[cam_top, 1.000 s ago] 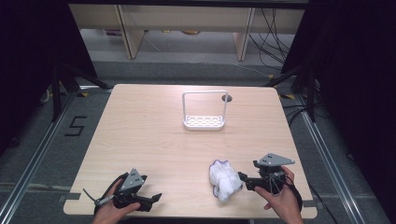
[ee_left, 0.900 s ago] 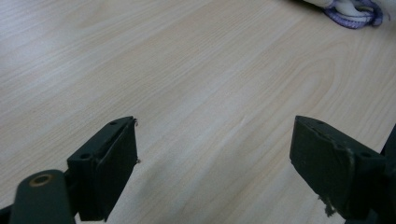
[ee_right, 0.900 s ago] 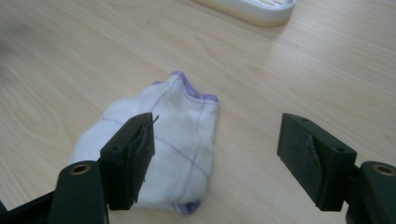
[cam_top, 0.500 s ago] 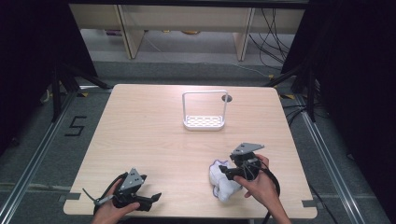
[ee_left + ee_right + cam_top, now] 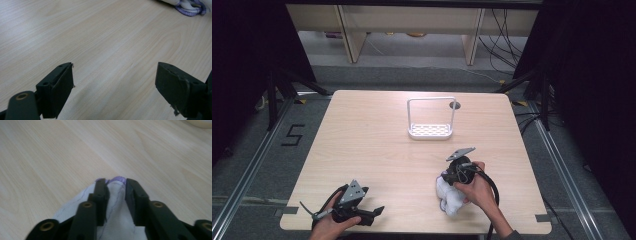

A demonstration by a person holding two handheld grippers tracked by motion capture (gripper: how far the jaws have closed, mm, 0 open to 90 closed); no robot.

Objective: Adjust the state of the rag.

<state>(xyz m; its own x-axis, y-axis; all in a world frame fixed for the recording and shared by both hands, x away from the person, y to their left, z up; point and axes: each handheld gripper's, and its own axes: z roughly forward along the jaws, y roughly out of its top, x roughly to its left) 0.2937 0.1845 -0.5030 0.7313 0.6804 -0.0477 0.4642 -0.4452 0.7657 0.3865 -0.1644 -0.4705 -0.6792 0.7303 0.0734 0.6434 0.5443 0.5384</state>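
The right tool (image 5: 451,176) has just been closing its jaws, and in the right gripper view they pinch a raised fold of the white cloth (image 5: 117,220) with the purple trim peeking out just past the tips. The risk from here is a thin hold: the jaws seem to have only the upper ridge of the crumpled cloth (image 5: 449,196), so a quick lift could let the fabric slide out, or drag the bundle across the desk (image 5: 377,145) instead of raising it. The loose bulk hangs below and behind the jaws, toward the person's hand, so it may unfold and trail on the way up.

Relative to the right tool, the cloth sits directly between and under its jaws, touching both pads. The white wire rack (image 5: 431,122) stands well ahead of that tool, apart from it.

The left tool (image 5: 357,210) rests low at the near edge with its jaws wide apart over bare wood and nothing between them; the cloth's purple edge (image 5: 190,6) lies far ahead of it and off to one side.
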